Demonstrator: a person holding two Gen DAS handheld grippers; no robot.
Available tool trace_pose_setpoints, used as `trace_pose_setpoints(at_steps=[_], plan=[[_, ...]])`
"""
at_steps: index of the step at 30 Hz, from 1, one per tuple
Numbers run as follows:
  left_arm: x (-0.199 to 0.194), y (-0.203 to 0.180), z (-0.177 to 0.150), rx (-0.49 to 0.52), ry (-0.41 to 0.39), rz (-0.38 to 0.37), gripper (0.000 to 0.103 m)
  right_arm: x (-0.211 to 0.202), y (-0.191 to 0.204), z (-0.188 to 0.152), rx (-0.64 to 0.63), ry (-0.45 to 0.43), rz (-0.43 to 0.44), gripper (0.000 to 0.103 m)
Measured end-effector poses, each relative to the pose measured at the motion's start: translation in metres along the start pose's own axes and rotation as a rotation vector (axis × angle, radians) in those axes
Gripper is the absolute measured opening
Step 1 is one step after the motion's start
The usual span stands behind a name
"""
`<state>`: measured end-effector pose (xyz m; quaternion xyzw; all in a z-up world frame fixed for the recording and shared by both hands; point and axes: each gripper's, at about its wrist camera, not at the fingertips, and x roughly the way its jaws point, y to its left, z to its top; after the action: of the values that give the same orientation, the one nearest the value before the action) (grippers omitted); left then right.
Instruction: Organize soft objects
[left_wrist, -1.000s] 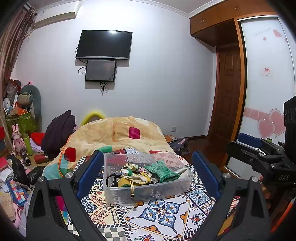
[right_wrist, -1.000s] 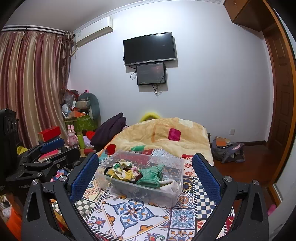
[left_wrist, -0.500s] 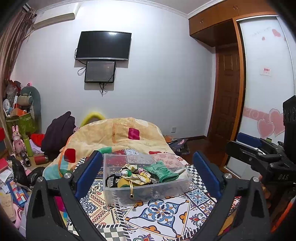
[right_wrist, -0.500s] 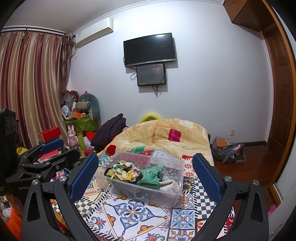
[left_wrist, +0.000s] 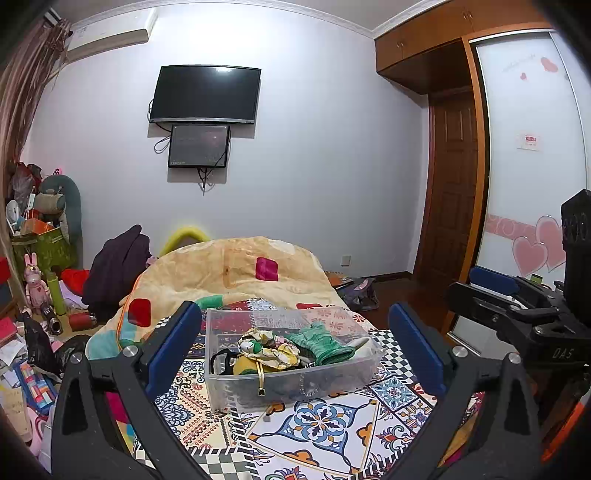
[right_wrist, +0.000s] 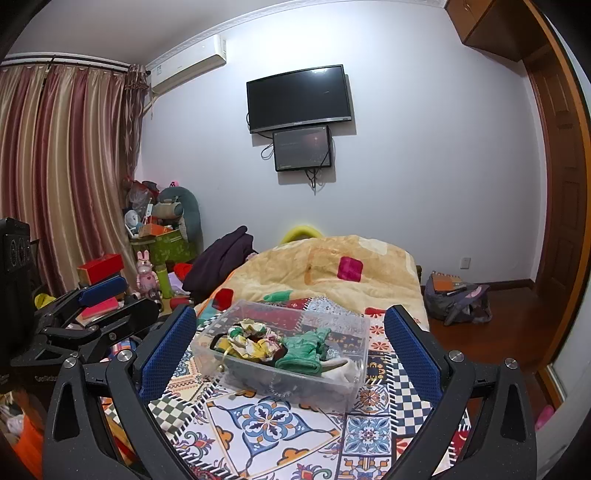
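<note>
Hardly any movement is seen since the earlier frames: the left gripper (left_wrist: 295, 341) and right gripper (right_wrist: 290, 341) are still held above the patterned bedspread (left_wrist: 317, 424), each with blue-padded jaws spread wide and nothing between them. The clear rectangular plastic bin (left_wrist: 291, 382) is set on the bedspread ahead of both. A green knitted piece (left_wrist: 320, 341) and a yellow floral fabric bundle (left_wrist: 264, 345) are heaped inside it.

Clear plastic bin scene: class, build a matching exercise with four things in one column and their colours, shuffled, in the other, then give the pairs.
Things:
1. glove in the clear plastic bin
2. pads of the left tongs
3. wall television
4. square patch on the quilt

Colours:
A. black
B. pink
C. green
D. blue

Pairs: 1-C, 2-D, 3-A, 4-B
</note>
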<state>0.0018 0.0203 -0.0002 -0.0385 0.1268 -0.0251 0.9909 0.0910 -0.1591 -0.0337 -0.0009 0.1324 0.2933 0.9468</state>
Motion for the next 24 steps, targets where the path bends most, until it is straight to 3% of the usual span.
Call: trace_pose_setpoints(at_steps=[24], plan=[[0.0011,0.0040,0.0005,-0.021,0.015,-0.022,0.103,0.0058,-0.0026,-0.0052,0.026,0.033,0.000,0.103]])
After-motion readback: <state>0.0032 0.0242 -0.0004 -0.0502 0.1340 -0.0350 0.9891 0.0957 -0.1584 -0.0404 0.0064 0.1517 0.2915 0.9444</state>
